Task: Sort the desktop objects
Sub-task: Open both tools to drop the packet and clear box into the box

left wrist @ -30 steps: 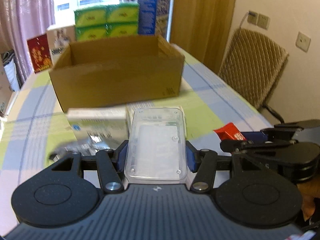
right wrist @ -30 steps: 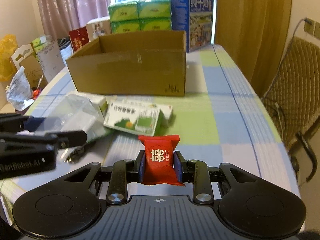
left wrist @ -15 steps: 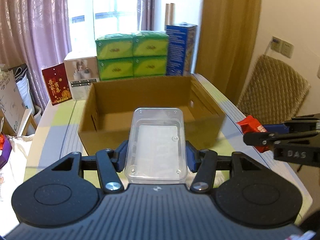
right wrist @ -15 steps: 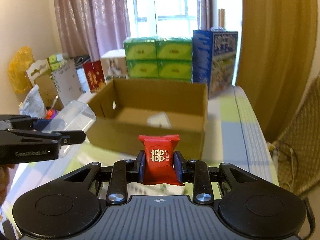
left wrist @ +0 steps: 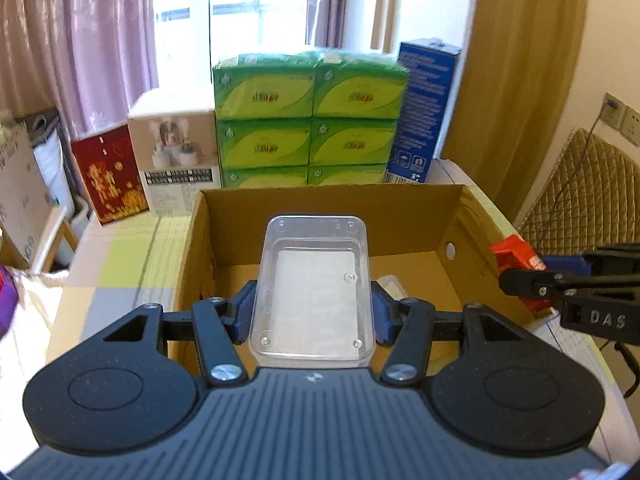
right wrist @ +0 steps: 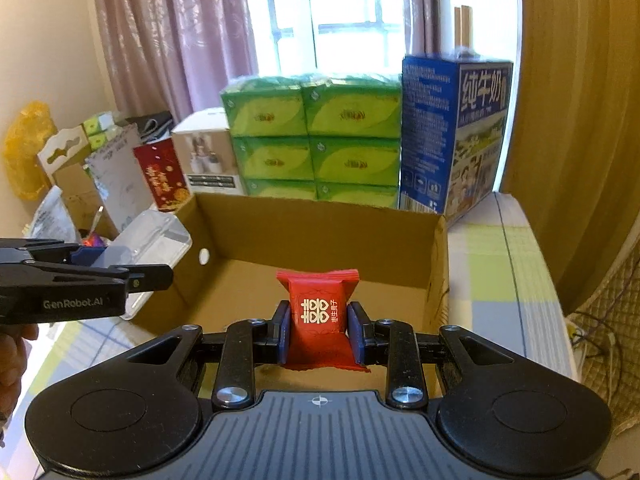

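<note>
Mid-sort: your left gripper clamps the clear plastic tray and your right gripper pinches the red candy packet, both poised above the open cardboard box, neither yet released inside.

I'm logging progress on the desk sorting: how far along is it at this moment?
Partly done: a small pale item already lies in the cardboard box. In hand: the left gripper holds a clear plastic container and the right gripper a red candy packet, both over the box. Left: releasing them; anything on the table is out of view.
</note>
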Demonstrator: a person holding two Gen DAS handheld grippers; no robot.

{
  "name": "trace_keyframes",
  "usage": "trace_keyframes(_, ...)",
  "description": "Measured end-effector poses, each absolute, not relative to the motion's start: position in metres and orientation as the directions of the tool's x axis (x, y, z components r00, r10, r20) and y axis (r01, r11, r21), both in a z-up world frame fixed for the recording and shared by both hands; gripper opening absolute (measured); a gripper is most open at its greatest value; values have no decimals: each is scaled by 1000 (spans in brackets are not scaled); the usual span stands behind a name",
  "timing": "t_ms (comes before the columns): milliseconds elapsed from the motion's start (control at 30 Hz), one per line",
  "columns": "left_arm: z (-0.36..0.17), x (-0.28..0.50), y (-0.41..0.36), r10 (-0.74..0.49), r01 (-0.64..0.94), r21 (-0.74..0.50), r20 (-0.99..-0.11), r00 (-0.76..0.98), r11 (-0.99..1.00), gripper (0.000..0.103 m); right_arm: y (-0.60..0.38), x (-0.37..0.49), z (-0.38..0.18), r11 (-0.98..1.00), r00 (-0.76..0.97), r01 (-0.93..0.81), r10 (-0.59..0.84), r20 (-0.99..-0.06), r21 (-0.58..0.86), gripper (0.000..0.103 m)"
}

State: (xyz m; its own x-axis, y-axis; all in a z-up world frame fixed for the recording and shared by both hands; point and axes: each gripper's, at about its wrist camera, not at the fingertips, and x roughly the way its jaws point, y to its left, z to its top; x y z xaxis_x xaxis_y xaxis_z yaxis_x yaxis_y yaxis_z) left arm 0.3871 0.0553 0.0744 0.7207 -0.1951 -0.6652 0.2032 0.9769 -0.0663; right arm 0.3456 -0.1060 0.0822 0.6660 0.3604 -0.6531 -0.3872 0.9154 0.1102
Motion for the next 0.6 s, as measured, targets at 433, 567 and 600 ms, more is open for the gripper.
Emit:
trace_keyframes(433, 37, 416, 55, -200, 173, -109, -695, 691, 979, 62, -107, 391, 36, 915, 611, -350, 384, -692, 199, 43)
trace_keyframes(567, 51, 407, 61, -198, 160, -119, -671, 715, 980, 62, -115, 385, 47, 914, 631, -341, 397, -667, 221, 46)
trace_keyframes(600, 56, 402, 62, -198, 161, -117, -664, 721, 980, 62, -117, 380, 52, 912, 637, -348, 401, -658, 218, 46)
